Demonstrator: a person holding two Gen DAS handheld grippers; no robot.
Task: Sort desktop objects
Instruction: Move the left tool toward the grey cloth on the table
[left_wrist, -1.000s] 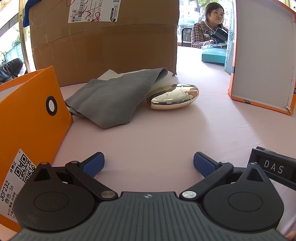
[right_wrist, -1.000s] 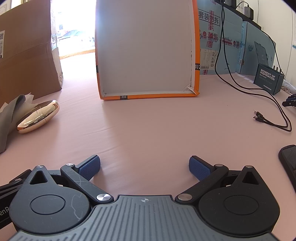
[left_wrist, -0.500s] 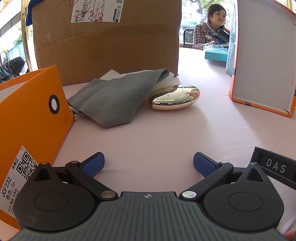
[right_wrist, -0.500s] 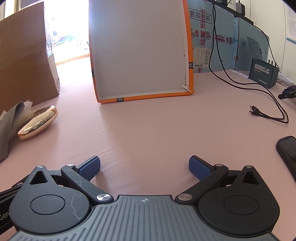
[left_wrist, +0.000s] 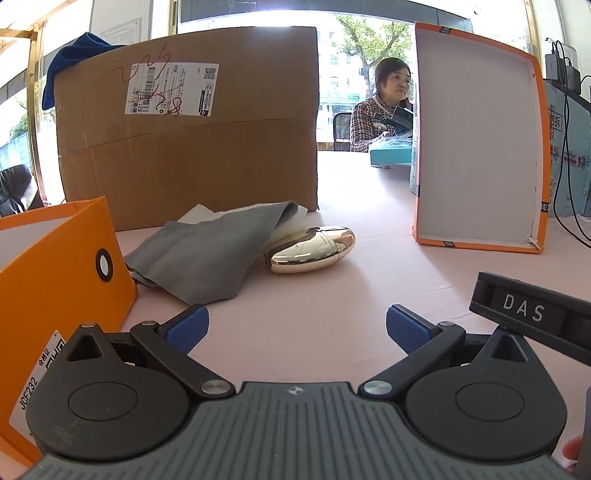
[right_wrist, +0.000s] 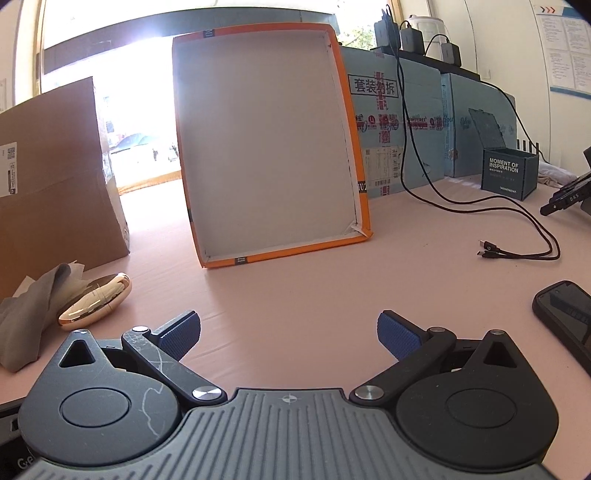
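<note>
Your L gripper (left_wrist: 295, 325) & R gripper (right_wrist: 289, 330) gape empty; grey cloth (left_wrist: 207, 254) part-hides 1 gold case (left_wrist: 314, 250); phone (right_wrist: 567, 314) cut off.

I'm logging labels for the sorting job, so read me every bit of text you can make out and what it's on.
"DAS": black bar at right in the left wrist view.
"JCF232": white sticker on the orange box.
"MOMENT OF INSPIRATION": small dark box.
"套装勿拆": blue carton.
"DAS", tiny: black device at the right edge.
Shipping label on the brown cardboard box: too small to read.
Wall posters: blurred.
</note>
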